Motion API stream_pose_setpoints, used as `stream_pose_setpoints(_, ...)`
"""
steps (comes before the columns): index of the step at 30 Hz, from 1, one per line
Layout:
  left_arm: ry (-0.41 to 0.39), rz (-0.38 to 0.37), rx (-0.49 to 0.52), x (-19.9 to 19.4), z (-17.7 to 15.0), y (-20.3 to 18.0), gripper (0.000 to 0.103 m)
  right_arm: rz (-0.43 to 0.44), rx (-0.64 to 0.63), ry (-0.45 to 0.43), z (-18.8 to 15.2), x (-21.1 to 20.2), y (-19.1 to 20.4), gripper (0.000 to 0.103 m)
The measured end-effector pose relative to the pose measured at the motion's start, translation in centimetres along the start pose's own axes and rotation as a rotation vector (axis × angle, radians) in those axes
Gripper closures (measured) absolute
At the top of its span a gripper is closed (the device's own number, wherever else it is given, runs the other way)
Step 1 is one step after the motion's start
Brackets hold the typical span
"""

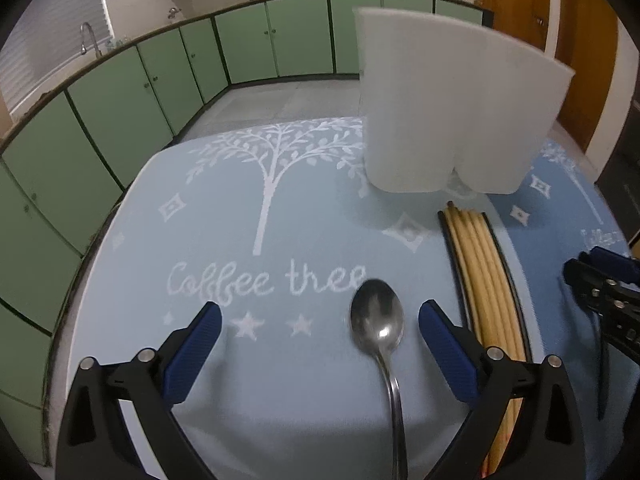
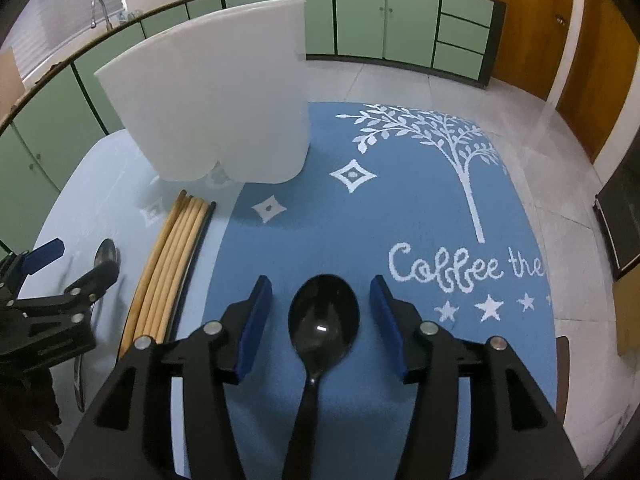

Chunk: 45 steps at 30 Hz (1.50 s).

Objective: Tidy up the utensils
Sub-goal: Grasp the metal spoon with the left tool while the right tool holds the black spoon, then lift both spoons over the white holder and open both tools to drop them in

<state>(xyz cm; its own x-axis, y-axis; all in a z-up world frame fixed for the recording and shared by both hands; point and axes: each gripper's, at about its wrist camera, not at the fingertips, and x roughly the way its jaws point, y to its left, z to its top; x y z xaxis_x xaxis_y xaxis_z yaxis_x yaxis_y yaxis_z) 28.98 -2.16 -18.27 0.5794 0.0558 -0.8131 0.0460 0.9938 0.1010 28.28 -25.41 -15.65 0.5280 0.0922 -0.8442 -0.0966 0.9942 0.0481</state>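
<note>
A metal spoon point(image 1: 378, 324) lies on the light blue mat point(image 1: 256, 216), bowl away from me, between the fingers of my open left gripper point(image 1: 320, 320); it also shows in the right wrist view point(image 2: 106, 256). A black plastic spoon point(image 2: 323, 320) lies on the dark blue mat point(image 2: 400, 208) between the fingers of my open right gripper point(image 2: 320, 300). A bundle of wooden chopsticks point(image 1: 480, 272) lies between the mats, also seen from the right wrist point(image 2: 172, 264). A white two-compartment holder point(image 1: 452, 108) stands behind them, also in the right wrist view point(image 2: 216, 96).
The right gripper point(image 1: 600, 284) appears at the right edge of the left wrist view; the left gripper point(image 2: 52, 292) appears at the left of the right wrist view. Green kitchen cabinets point(image 1: 120, 100) line the far wall. A wooden door point(image 2: 580, 40) stands at the right.
</note>
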Motion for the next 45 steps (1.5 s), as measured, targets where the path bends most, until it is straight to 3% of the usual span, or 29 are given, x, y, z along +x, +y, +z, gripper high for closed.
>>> stream_pose_setpoints(5,0.022,-0.003,-0.014,1.0,0.4,0.2,0.008,-0.010,0.009,0.027,0.3,0.5,0.2,0.053)
stream_pose_setpoints(10,0.043,-0.039,-0.017,0.6,0.4,-0.5,0.031,-0.027,0.034,0.048,0.6,0.8,0.6,0.053)
stream_pose_setpoints(12,0.047,-0.061,-0.018,0.3,0.4,-0.9,0.048,-0.039,0.042,0.063,0.8,1.0,0.7,0.053)
stream_pose_setpoints(14,0.049,-0.068,-0.016,0.2,0.5,-1.3,0.057,-0.051,0.040,0.079,0.9,1.2,0.8,0.054)
stream_pose_setpoints(15,0.047,-0.075,-0.012,0.1,0.5,-1.5,0.067,-0.061,0.037,0.083,0.9,1.3,1.0,0.058)
stream_pose_setpoints(17,0.047,-0.084,-0.014,0.0,0.5,-1.6,0.076,-0.062,0.033,0.084,1.1,1.5,1.0,0.069)
stream_pose_setpoints(21,0.026,-0.114,-0.016,-0.4,0.2,-1.4,0.077,-0.032,0.037,0.066,0.9,1.5,0.6,0.070)
stream_pose_setpoints(23,-0.015,-0.143,-0.027,-1.1,-0.1,-1.1,0.077,0.021,0.046,-0.006,0.7,0.5,0.3,0.070)
stream_pose_setpoints(28,-0.232,-0.209,-0.040,-5.3,-1.7,-0.1,0.077,0.044,0.015,-0.216,-0.1,-3.3,0.4,0.070)
stream_pose_setpoints(34,-0.442,-0.225,-0.051,-10.0,-2.8,0.8,0.077,0.088,-0.005,-0.374,0.3,-6.5,0.3,0.070)
stream_pose_setpoints(45,-0.609,-0.254,-0.066,-14.3,-0.2,1.9,0.077,0.145,-0.014,-0.577,3.5,-10.6,-0.2,0.070)
